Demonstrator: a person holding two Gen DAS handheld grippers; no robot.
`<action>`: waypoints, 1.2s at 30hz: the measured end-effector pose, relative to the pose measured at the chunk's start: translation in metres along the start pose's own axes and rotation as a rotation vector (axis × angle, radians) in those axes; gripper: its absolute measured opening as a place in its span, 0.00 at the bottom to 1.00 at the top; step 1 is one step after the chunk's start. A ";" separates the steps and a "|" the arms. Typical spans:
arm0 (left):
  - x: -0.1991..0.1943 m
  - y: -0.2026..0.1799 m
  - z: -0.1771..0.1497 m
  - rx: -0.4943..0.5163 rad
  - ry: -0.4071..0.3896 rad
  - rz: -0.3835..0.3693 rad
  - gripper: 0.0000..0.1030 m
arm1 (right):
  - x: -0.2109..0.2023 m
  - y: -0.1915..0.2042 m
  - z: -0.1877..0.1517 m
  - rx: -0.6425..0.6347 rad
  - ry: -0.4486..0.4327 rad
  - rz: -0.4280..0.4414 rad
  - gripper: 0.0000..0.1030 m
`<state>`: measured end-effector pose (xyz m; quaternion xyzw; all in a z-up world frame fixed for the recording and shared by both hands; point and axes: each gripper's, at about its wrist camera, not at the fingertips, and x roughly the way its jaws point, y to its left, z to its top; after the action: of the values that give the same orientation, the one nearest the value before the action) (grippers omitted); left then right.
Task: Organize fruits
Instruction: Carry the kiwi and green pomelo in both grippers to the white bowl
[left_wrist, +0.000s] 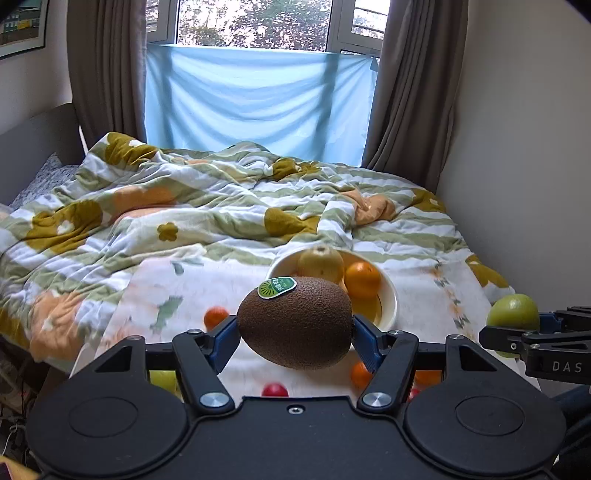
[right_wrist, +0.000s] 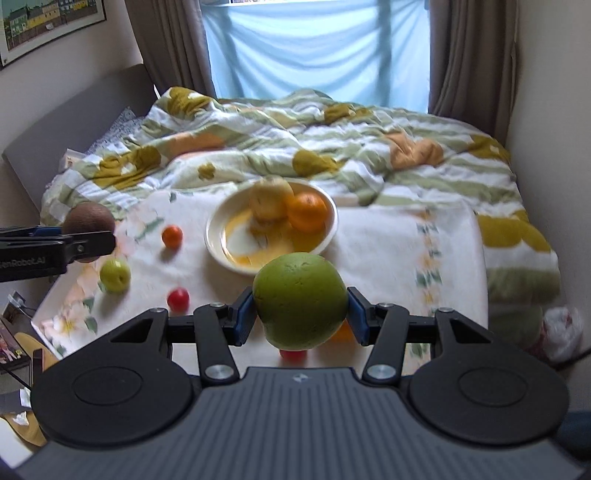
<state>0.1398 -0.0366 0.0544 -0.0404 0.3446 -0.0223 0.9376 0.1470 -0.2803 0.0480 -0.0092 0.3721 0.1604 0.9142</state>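
My left gripper (left_wrist: 295, 332) is shut on a brown kiwi (left_wrist: 295, 323) with a green sticker, held above the floral cloth (left_wrist: 207, 280). My right gripper (right_wrist: 300, 312) is shut on a large green fruit (right_wrist: 301, 301), also raised; it shows at the right edge of the left wrist view (left_wrist: 513, 314). Ahead stands a cream bowl (right_wrist: 218, 240) holding a yellow pear (right_wrist: 269, 201) and an orange (right_wrist: 307, 211). Loose on the cloth lie a small orange (right_wrist: 172, 236), a green apple (right_wrist: 115, 275) and a red fruit (right_wrist: 178, 299).
The cloth lies on a bed with a rumpled flowered duvet (left_wrist: 147, 206). A wall (right_wrist: 546, 110) runs along the right, curtains (left_wrist: 107, 66) and a window behind. A white plastic bag (right_wrist: 559, 332) lies at the bed's right side. More small fruits sit partly hidden under both grippers.
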 end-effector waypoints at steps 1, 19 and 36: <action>0.005 0.003 0.006 0.004 0.001 -0.005 0.67 | 0.003 0.002 0.007 -0.002 -0.004 0.000 0.64; 0.146 0.028 0.056 0.184 0.134 -0.099 0.67 | 0.114 0.005 0.079 0.123 0.041 -0.054 0.64; 0.229 0.000 0.025 0.577 0.197 -0.074 0.68 | 0.166 -0.012 0.077 0.230 0.122 -0.131 0.64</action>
<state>0.3305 -0.0507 -0.0746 0.2174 0.4116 -0.1570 0.8711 0.3146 -0.2331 -0.0110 0.0619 0.4413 0.0558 0.8935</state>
